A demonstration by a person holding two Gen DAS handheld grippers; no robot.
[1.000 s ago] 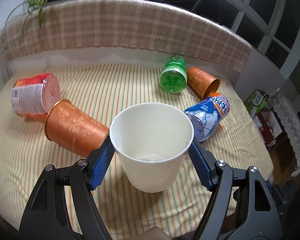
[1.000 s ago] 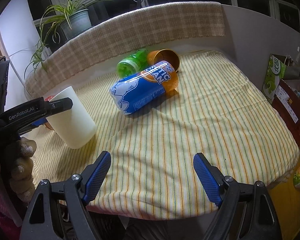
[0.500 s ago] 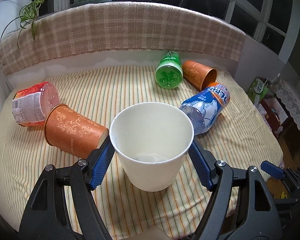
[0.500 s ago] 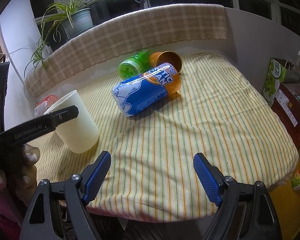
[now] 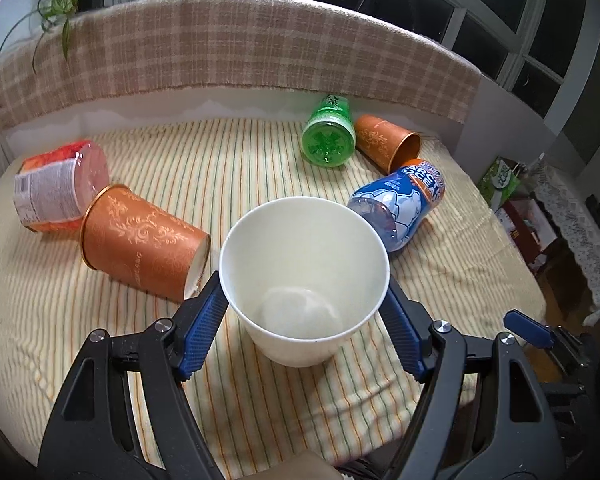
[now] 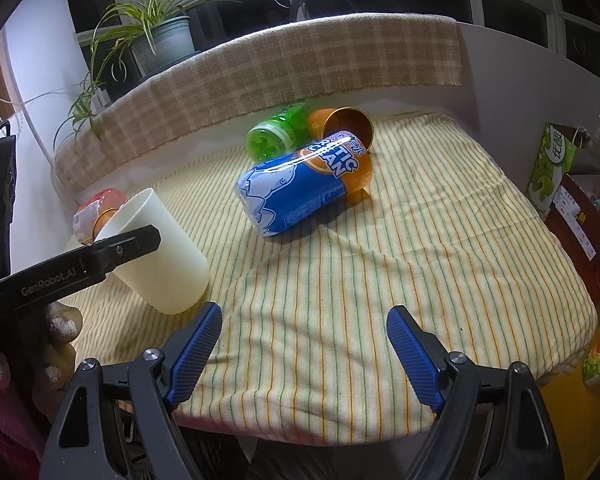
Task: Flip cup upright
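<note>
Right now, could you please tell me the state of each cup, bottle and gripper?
White cup: mouth up, tilted, gripped.
Near orange cup: on its side.
Far orange cup: on its side.
Green bottle: lying.
Blue bottle: lying.
Red bottle: lying.
Left gripper: shut on cup.
Right gripper: open, empty.

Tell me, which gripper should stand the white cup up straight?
Probably the left gripper: its blue pads already clamp the tilted white paper cup, mouth up, base near the striped cloth. The right gripper hangs open and holds nothing.

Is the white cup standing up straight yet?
Not quite. The white cup leans, mouth up, its base touching the striped cloth, with the left gripper on its sides.
</note>
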